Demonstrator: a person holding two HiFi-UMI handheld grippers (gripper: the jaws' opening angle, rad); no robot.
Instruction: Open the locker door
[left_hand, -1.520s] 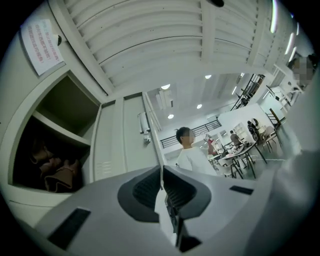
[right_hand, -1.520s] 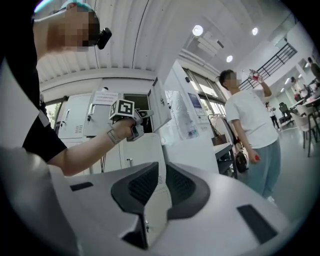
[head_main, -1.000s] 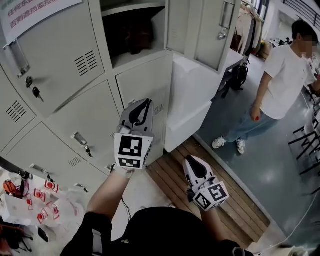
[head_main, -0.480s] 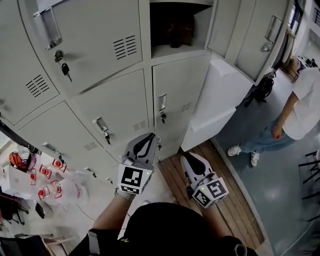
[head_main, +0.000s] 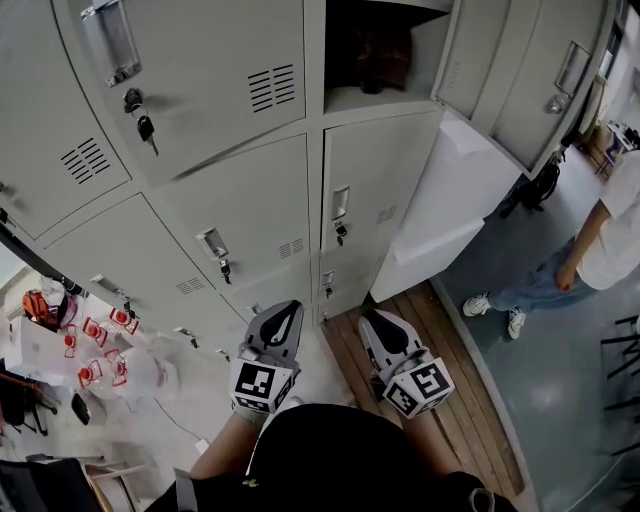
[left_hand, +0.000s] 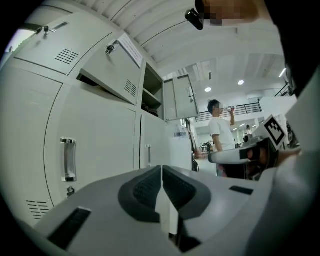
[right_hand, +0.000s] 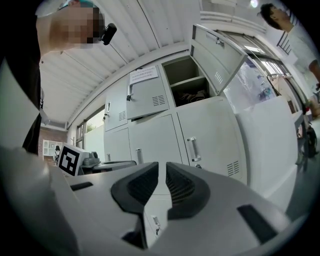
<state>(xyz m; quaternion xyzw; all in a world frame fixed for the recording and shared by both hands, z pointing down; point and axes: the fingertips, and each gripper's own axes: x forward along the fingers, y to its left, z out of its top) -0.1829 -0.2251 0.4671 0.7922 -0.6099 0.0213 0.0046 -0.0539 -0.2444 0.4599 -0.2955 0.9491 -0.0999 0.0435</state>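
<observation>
A bank of grey metal lockers (head_main: 230, 200) fills the head view. The closed door (head_main: 380, 180) in the middle column has a chrome handle (head_main: 340, 203) with a small key below it. The compartment above it (head_main: 365, 50) stands open, with a dark bag inside. My left gripper (head_main: 289, 309) is low, near my body, shut and empty, well short of the doors. My right gripper (head_main: 371, 319) is beside it, jaws together but for a thin slit, holding nothing. The left gripper (left_hand: 161, 170) faces a closed door's handle (left_hand: 68, 159). The right gripper (right_hand: 162, 167) faces a handle (right_hand: 193, 149).
A swung-open door (head_main: 560, 80) juts out at the upper right above a white box (head_main: 440, 210). A person (head_main: 615, 230) stands to the right on the grey floor. A wooden platform (head_main: 470, 410) lies under my right gripper. Red-and-white bits (head_main: 95, 350) litter the floor at left.
Both grippers have dropped lower in the head view, the left one most. The view has swung so that the lockers are more centred and the person sits further right.
</observation>
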